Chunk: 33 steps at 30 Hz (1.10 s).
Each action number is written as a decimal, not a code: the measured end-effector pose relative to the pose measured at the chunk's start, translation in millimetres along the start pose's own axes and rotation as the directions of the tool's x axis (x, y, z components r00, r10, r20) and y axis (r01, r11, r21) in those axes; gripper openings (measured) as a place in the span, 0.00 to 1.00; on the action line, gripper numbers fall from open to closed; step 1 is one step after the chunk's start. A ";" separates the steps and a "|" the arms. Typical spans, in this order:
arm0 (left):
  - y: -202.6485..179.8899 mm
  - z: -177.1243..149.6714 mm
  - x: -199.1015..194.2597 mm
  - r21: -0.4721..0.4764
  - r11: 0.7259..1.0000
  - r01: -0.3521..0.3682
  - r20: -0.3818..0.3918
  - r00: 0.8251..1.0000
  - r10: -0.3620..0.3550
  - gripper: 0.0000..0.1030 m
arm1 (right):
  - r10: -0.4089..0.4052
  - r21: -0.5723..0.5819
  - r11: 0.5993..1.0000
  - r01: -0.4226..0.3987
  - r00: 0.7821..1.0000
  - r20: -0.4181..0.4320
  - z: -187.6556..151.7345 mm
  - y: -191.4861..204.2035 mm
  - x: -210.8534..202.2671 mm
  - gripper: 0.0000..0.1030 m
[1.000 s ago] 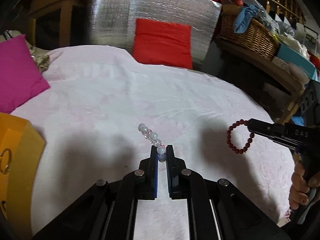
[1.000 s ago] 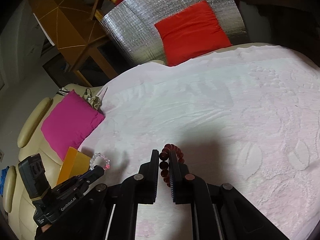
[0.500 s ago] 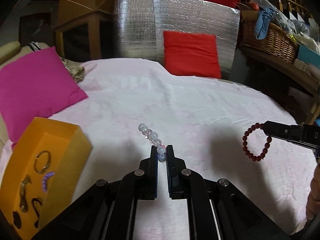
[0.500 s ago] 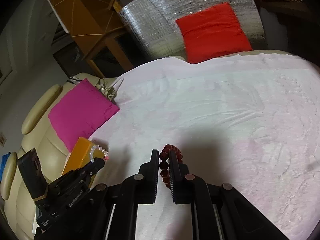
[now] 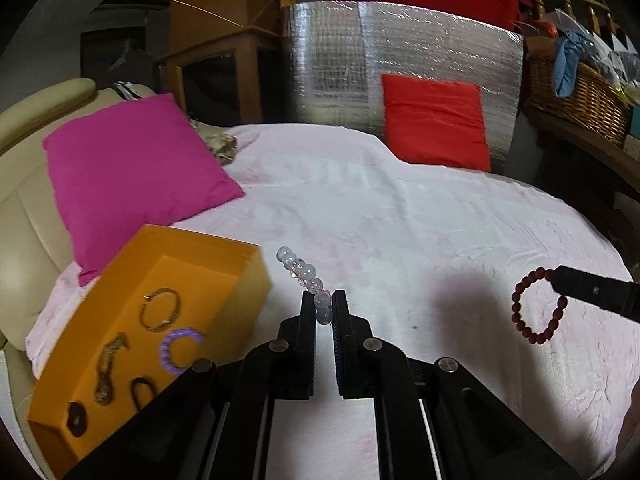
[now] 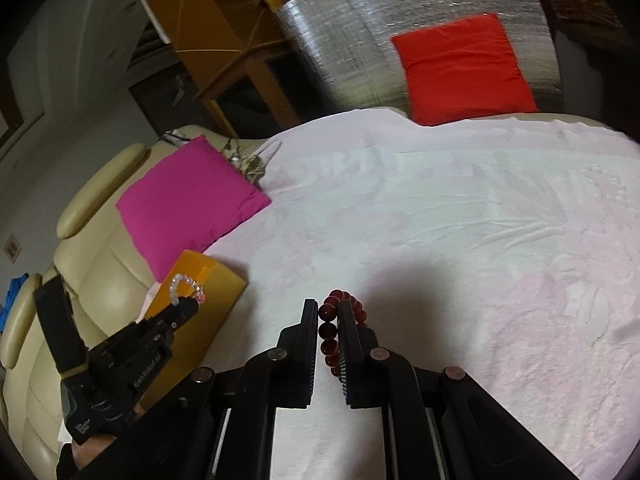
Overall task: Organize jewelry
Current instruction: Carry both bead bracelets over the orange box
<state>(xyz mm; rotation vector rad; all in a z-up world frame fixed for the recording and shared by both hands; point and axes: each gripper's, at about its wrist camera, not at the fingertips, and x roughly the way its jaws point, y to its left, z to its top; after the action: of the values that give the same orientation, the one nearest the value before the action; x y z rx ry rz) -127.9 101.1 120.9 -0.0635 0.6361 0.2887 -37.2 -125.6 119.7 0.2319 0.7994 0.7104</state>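
Observation:
My left gripper (image 5: 323, 309) is shut on a clear and pink bead bracelet (image 5: 304, 274), held above the pink sheet just right of the orange box (image 5: 224, 246). The box holds a gold bangle (image 5: 159, 309), a purple bead ring (image 5: 180, 350) and several dark pieces. My right gripper (image 6: 329, 320) is shut on a dark red bead bracelet (image 6: 330, 332); it also shows at the right of the left wrist view (image 5: 538, 306). The left gripper (image 6: 188, 304) with its bracelet (image 6: 185, 286) shows over the box's (image 6: 224, 280) near corner in the right wrist view.
A magenta cushion (image 5: 132, 176) lies behind the box on a cream sofa (image 6: 92, 264). A red cushion (image 5: 434, 120) leans on a silver foil panel (image 5: 332, 60) at the back. A wicker basket (image 5: 576, 96) stands at the far right.
The left gripper has swung left with the clear bracelet, bringing the orange box fully into view. The right gripper has followed leftward with the red bracelet. Both stay shut.

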 end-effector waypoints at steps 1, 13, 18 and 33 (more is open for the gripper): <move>3.7 0.8 -3.9 0.001 1.000 -0.006 0.007 1.000 0.006 0.08 | 0.004 -0.012 1.000 -0.004 1.000 0.000 0.5 6.6 0.8 0.11; 126.0 -3.5 -71.2 -0.066 0.991 -0.119 0.027 0.992 0.121 0.08 | 0.134 -0.101 0.985 -0.139 0.989 -0.057 15.0 122.0 45.2 0.11; 209.1 -26.8 -82.8 -0.138 0.971 -0.195 -0.048 0.981 0.190 0.07 | 0.185 -0.137 0.970 -0.199 0.977 -0.107 15.5 178.0 75.6 0.11; 258.4 -67.9 -36.9 -0.120 0.958 -0.260 -0.180 0.955 0.237 0.08 | 0.031 -0.229 0.971 -0.073 0.983 -0.180 12.0 228.1 173.7 0.11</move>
<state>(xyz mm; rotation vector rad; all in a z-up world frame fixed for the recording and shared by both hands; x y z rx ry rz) -269.0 329.7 95.9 -0.1455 0.7880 0.5784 -57.1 160.5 129.7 -0.0242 0.8702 0.8765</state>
